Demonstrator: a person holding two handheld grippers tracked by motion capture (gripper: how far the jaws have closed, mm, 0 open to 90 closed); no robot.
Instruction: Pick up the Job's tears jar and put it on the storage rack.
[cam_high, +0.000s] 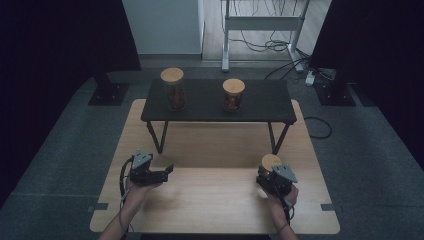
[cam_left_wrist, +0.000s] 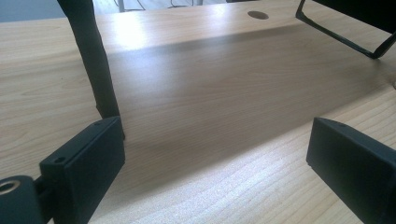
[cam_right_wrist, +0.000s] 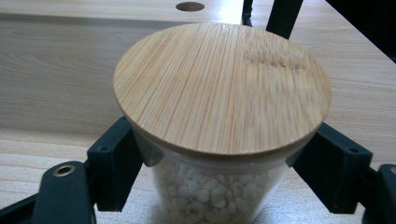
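A glass jar of pale grains with a round bamboo lid stands on the wooden table near its right side. My right gripper is shut on it, one jaw pressed against each side of the glass just under the lid. My left gripper hovers low over the table's left half, open, with bare wood between its jaws. Its left finger sits close to a black shelf leg.
A low black shelf on thin legs spans the table's far half. On it stand two bamboo-lidded jars with dark reddish contents, a taller one at left and a shorter one at right. A cable hole pierces the tabletop.
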